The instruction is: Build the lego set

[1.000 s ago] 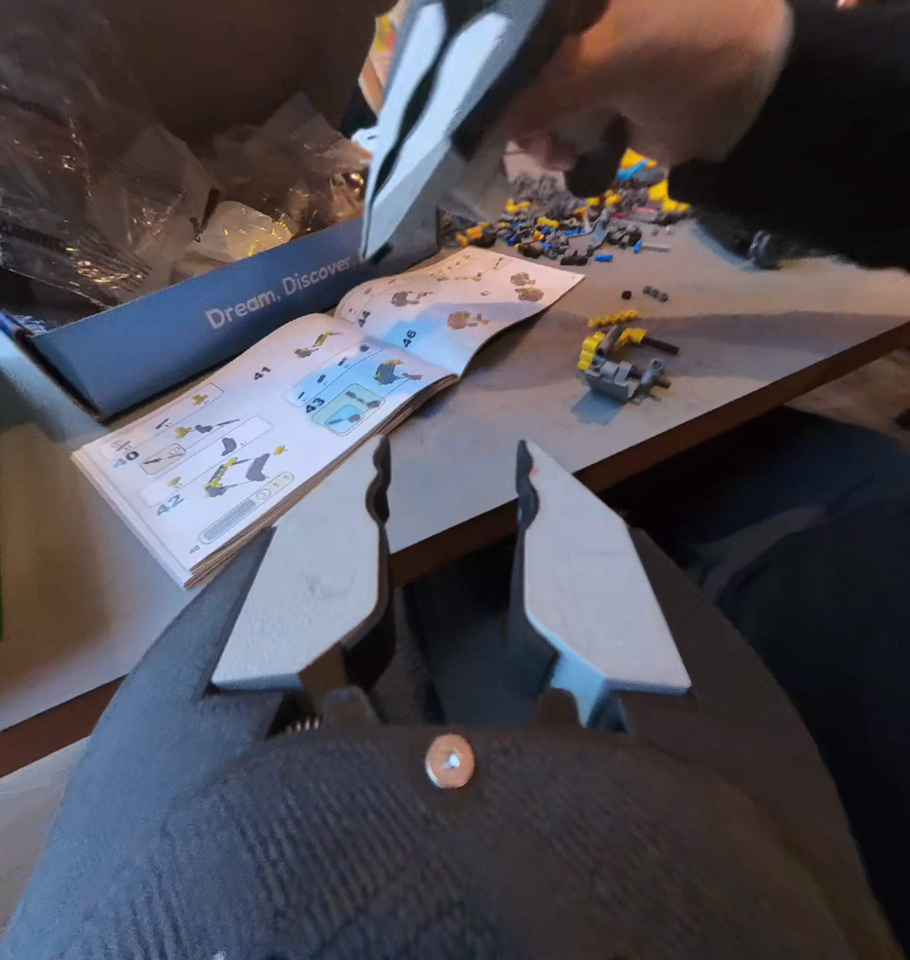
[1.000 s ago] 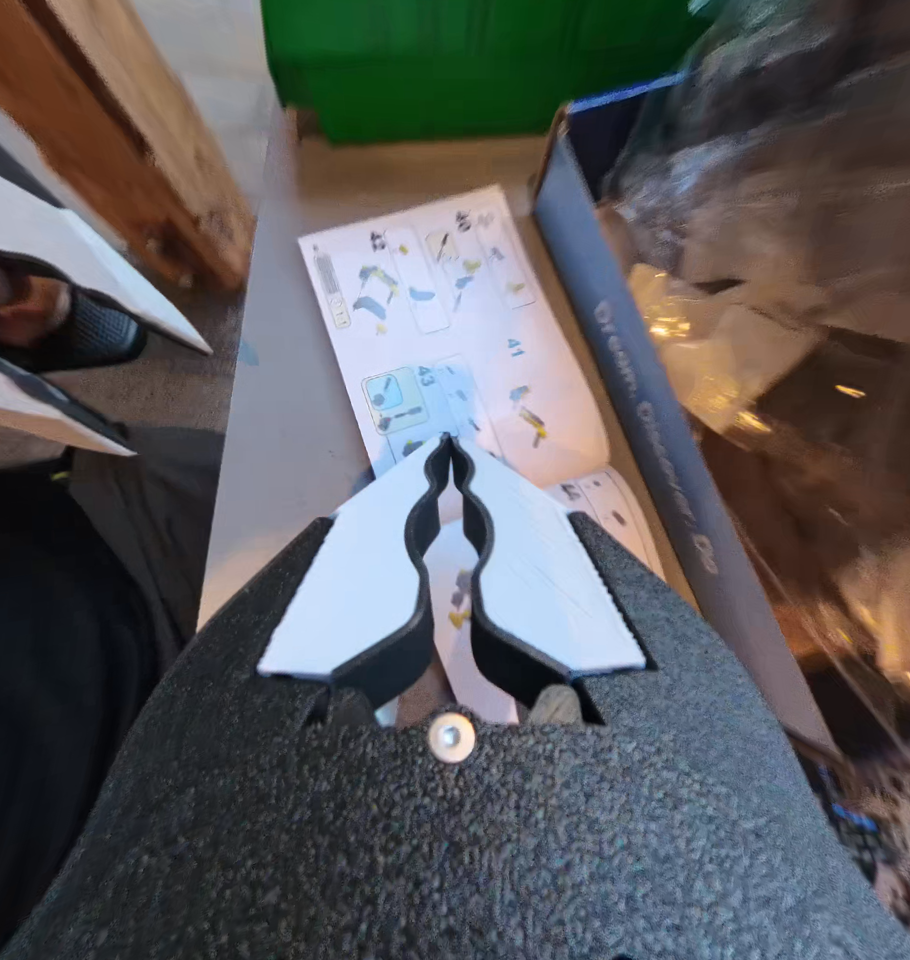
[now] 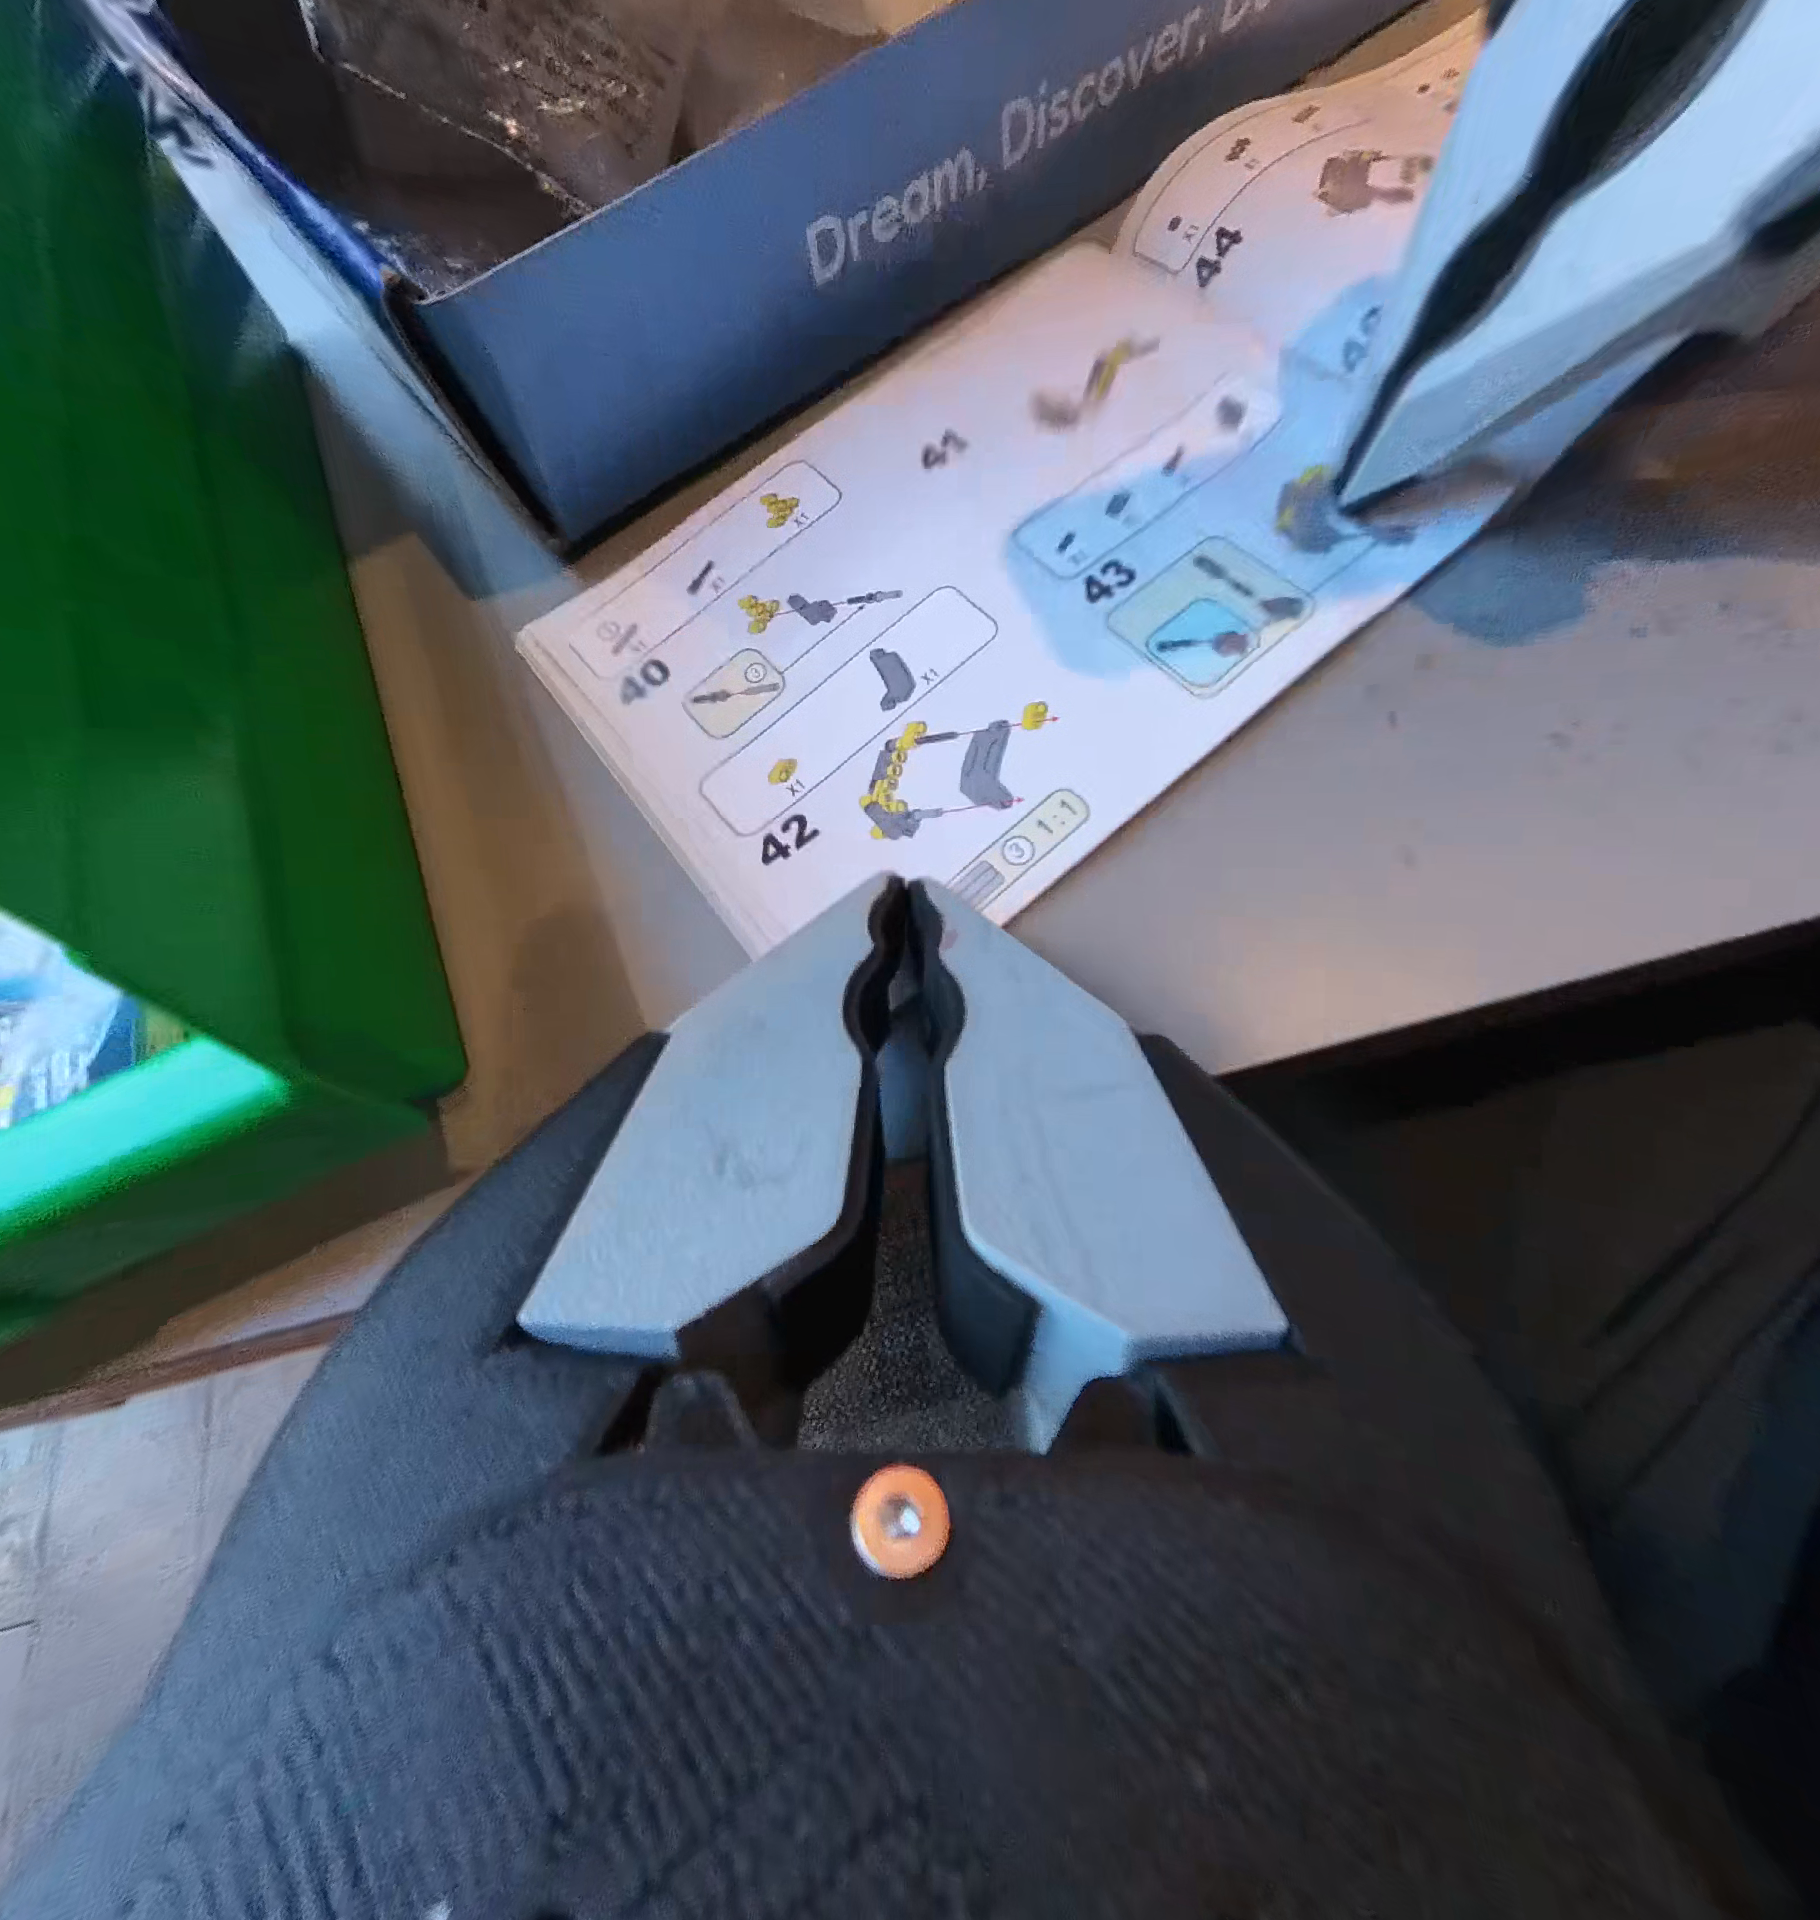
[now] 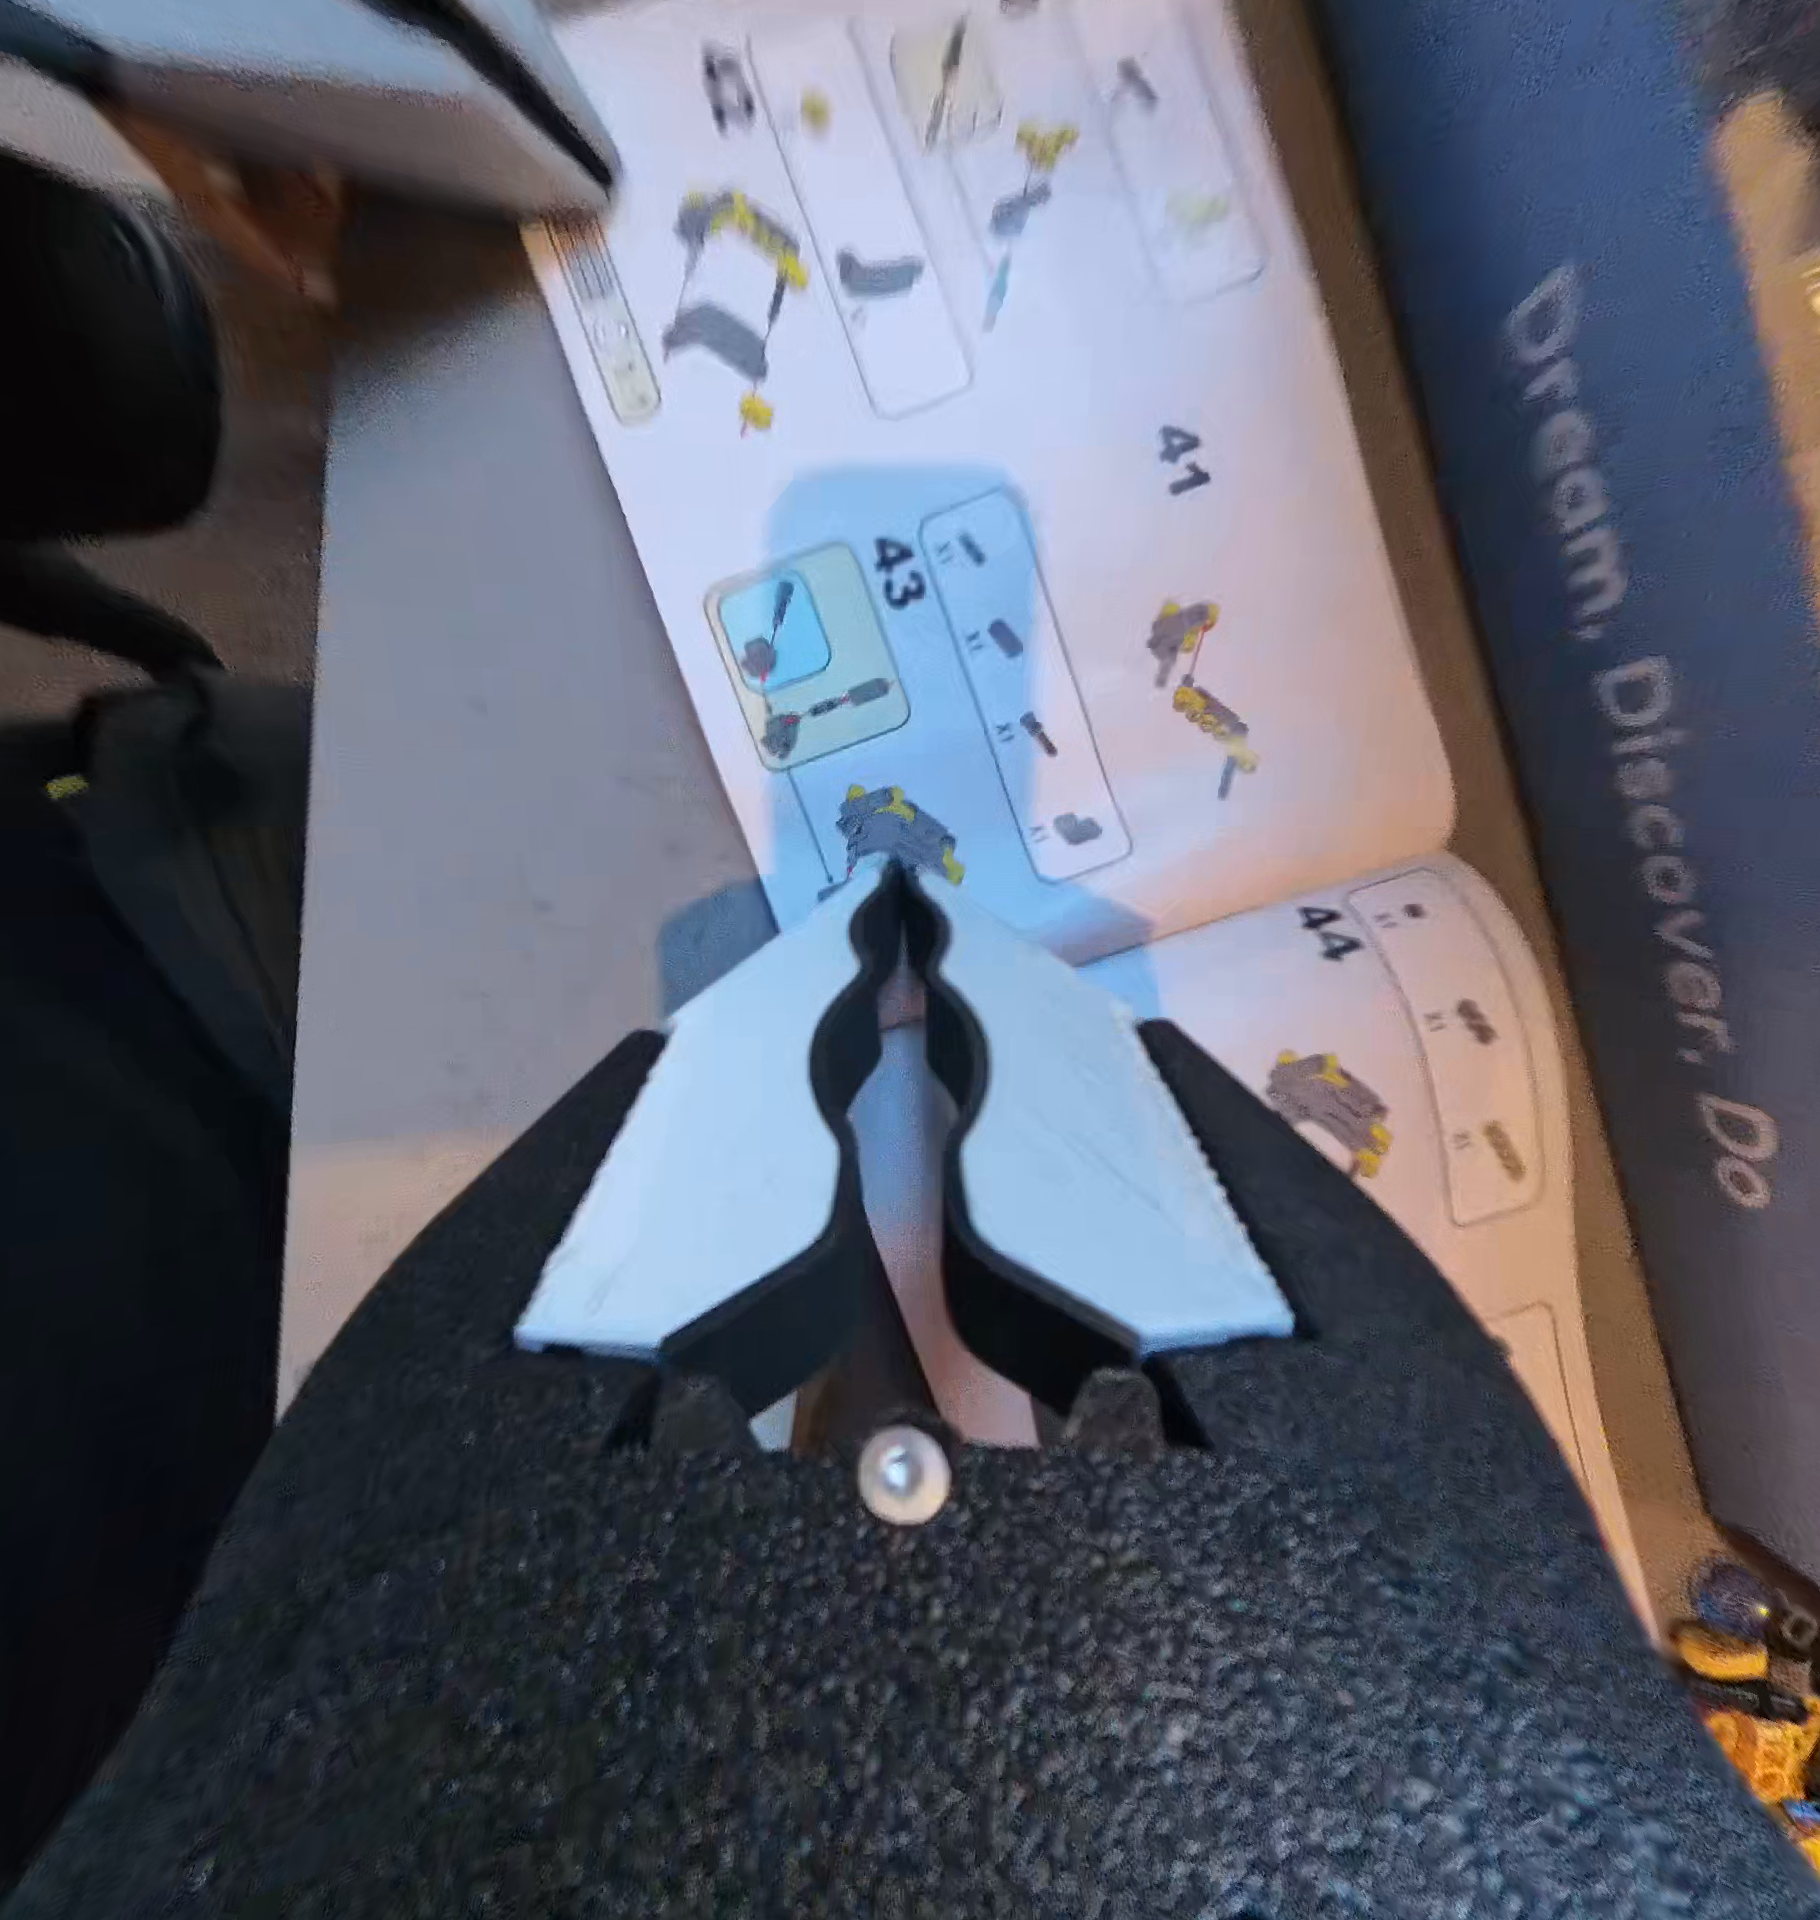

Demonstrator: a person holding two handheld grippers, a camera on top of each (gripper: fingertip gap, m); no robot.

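An open instruction booklet [image 3: 885, 644] lies flat on the grey table [image 3: 1508, 790], and also shows in the right wrist view [image 4: 989, 416]. My left gripper [image 3: 901, 896] is shut, with its tips at the booklet's near edge. I cannot tell whether paper is pinched between them. It shows blurred at the top left of the right wrist view [image 4: 584, 192], by the booklet's corner. My right gripper [image 4: 895, 875] is shut, and its tips rest on the left page near the fold, on a printed drawing. In the left wrist view it [image 3: 1347, 499] comes down from the upper right onto the page.
A dark blue cardboard box [image 3: 781, 270] holding plastic bags lies along the booklet's far side and shows in the right wrist view [image 4: 1612, 623]. A green box [image 3: 158, 623] stands left of the booklet. Loose yellow and grey bricks [image 4: 1758, 1704] lie past the fold. The table's front edge [image 3: 1508, 997] is close. Some 12 cm of space lies between my two pairs of fingers.
My left gripper has shut and moved forward and left to the booklet's near edge. My right gripper, still shut, has come down onto the page.
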